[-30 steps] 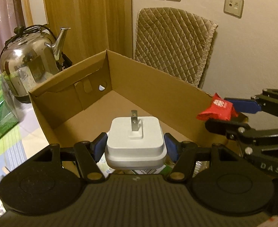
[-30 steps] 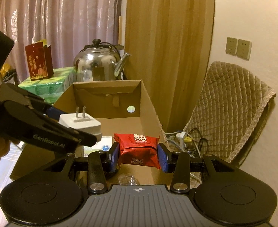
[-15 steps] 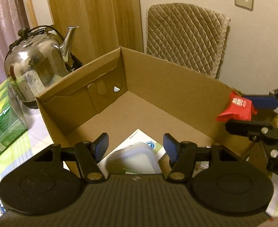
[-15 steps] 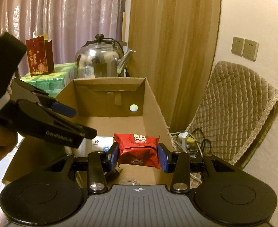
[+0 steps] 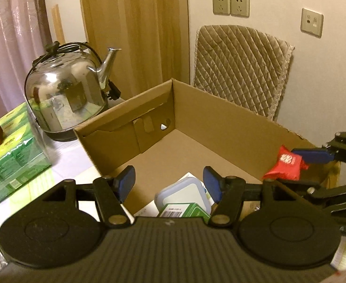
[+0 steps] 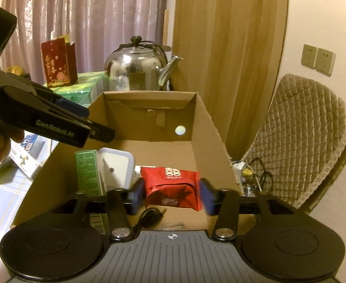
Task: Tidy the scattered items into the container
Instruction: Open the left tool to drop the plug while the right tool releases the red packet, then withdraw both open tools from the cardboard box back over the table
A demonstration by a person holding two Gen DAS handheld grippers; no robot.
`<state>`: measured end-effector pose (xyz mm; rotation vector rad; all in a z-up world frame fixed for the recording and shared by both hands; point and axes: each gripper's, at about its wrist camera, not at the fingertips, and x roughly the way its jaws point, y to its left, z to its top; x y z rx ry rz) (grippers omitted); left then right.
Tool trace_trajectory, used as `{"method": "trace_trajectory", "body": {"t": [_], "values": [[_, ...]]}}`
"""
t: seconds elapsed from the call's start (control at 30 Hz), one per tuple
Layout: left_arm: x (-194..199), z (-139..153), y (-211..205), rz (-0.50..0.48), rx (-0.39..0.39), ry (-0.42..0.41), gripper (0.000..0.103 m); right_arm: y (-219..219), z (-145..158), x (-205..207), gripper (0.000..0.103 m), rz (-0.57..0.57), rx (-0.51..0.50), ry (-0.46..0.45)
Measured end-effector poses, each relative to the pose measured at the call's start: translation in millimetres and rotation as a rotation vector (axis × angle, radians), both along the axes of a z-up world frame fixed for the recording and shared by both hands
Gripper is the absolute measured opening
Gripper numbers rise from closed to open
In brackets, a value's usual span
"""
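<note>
One cardboard box (image 6: 203, 118), one red packet (image 6: 173, 188) — one kettle (image 6: 135, 70), two hand-held grippers (image 6: 170, 195).

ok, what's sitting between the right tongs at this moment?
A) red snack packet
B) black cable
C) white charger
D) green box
A: in the right wrist view the red snack packet sits between the right tongs, whose jaws are opening with gaps on both sides of it; the white charger and green box already lie in the cardboard box.
</note>
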<state>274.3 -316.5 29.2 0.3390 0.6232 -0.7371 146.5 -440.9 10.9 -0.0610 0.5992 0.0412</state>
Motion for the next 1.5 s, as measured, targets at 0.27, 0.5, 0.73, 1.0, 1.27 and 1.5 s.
{"method": "trace_trajectory", "body": {"t": [0.27,0.5,0.73,1.0,1.27,1.5], "values": [[-10.5,5.4,18.4,0.024,-0.011,0.0,0.06,3.0,5.8,-7.0,0.071,-0.002,-0.008,-0.006],[-24.9,10.9,47.4,0.073,-0.027,0.013,0.06,10.6,13.2,-20.0,0.071,0.0,-0.007,-0.009],[-51.8,23.7,78.3,0.113,-0.045,0.01,0.061,24.6,23.7,-41.7,0.071,0.002,0.004,-0.016],[-90.0,30.9,115.9,0.162,-0.066,0.034,0.063,44.8,34.9,-69.7,0.072,0.016,0.003,-0.025],[-130.5,28.9,161.5,0.252,-0.082,0.063,0.065,70.7,41.3,-90.5,0.079,0.05,0.016,-0.033],[-156.3,24.7,196.9,0.327,-0.083,0.089,0.068,90.3,43.1,-102.5,0.083,0.081,0.024,-0.029]]}}
